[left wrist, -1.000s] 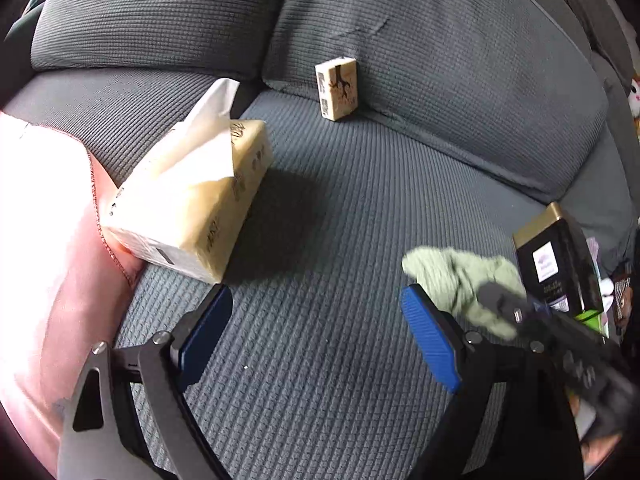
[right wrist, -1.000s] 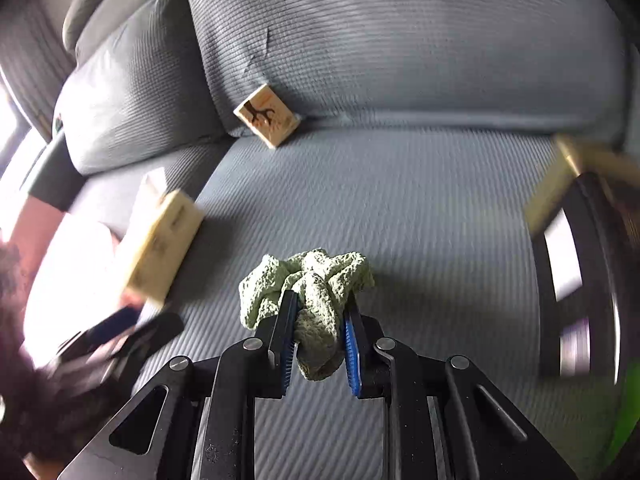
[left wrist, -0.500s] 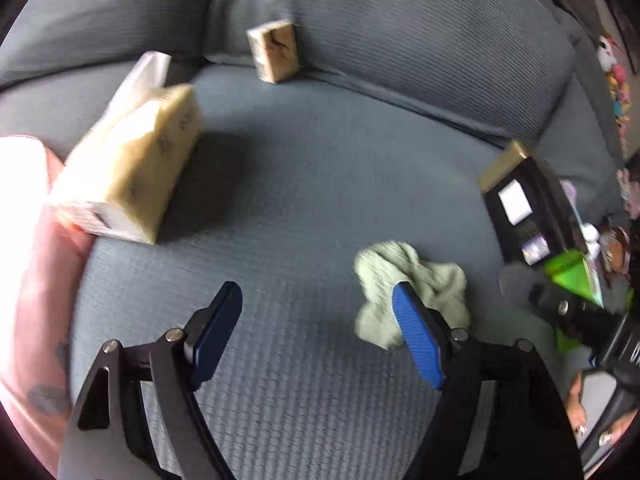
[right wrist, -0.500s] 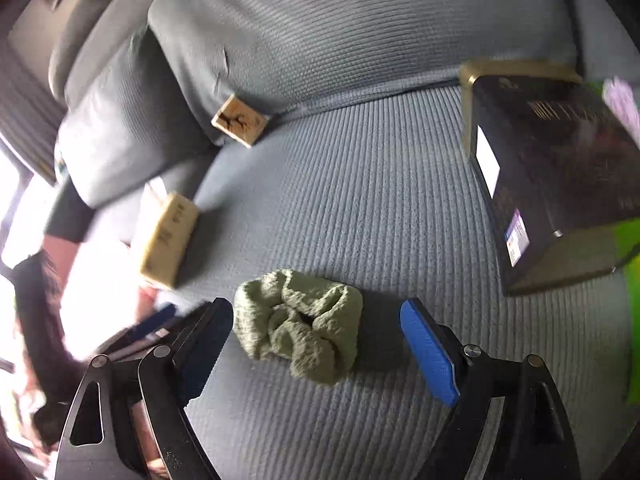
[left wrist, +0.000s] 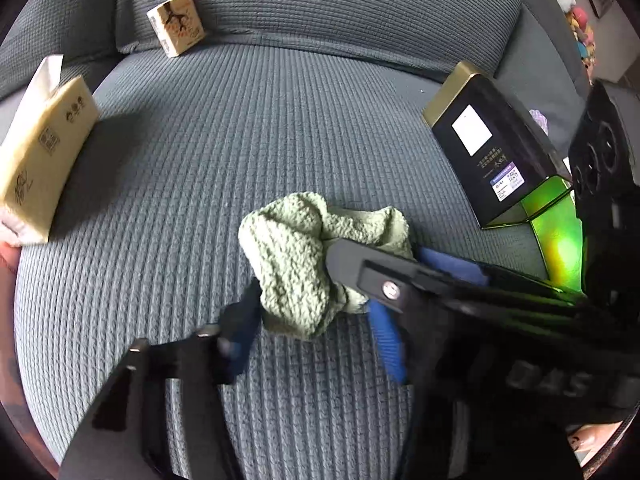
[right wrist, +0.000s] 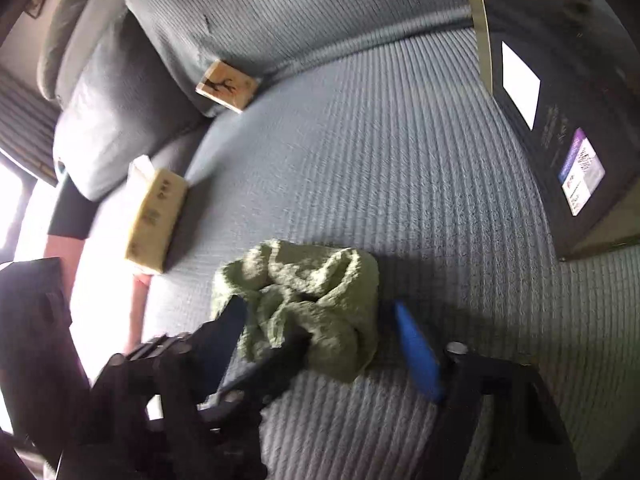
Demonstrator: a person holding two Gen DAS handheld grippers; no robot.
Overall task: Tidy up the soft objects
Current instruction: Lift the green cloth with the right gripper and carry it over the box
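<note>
Both grippers converging on crumpled green cloth, mid-seat of sofa.

Grey ribbed sofa seat [left wrist: 280, 128] carrying everything: black box [left wrist: 492, 152] at right edge, tissue pack [left wrist: 44, 148] at left edge, small printed box [left wrist: 176, 24] against back cushion. Green cloth [left wrist: 304, 256] bunched near front middle. Left gripper [left wrist: 316, 332] spread around cloth, not yet clenched. Right gripper [right wrist: 320, 344] also spread, released, crossing close. Risk: fingers colliding, or one pad pinching only a loose fold and cloth slipping out.
</note>
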